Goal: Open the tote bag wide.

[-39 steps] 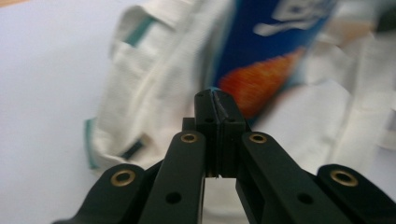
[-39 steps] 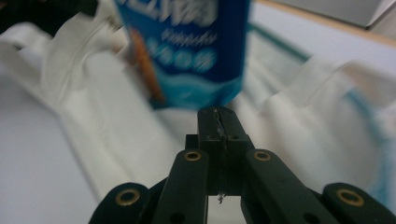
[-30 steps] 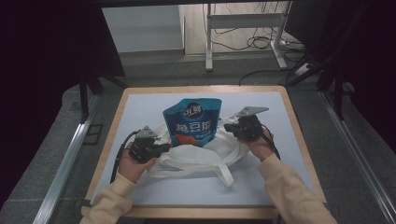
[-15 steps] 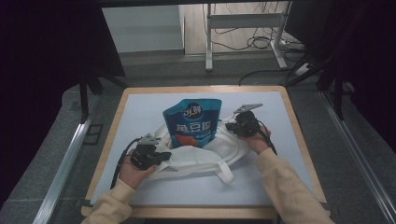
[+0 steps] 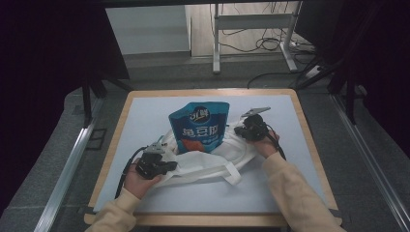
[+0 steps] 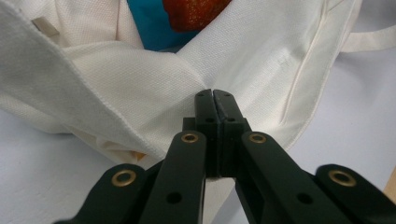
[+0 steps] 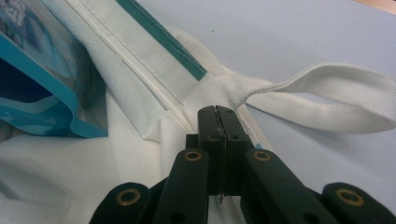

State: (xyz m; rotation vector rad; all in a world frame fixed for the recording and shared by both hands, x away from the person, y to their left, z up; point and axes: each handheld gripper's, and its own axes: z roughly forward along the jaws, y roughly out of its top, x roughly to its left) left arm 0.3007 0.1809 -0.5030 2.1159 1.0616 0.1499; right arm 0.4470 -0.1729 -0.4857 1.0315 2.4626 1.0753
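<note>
Both grippers point(image 5: 170, 162) point(image 5: 238, 126) pinch bag point(image 5: 203, 162).

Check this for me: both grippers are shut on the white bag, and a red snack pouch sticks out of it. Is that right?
One thing is off: the pouch is blue, with only a small orange-red patch on its front, as the high view shows. The rest holds: the left gripper and the right gripper are each shut on the white bag, and the pouch sticks out of it.

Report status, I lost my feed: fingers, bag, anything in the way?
Left gripper and right gripper shut on white tote bag. Blue pouch half inside. Nothing in the way.
</note>
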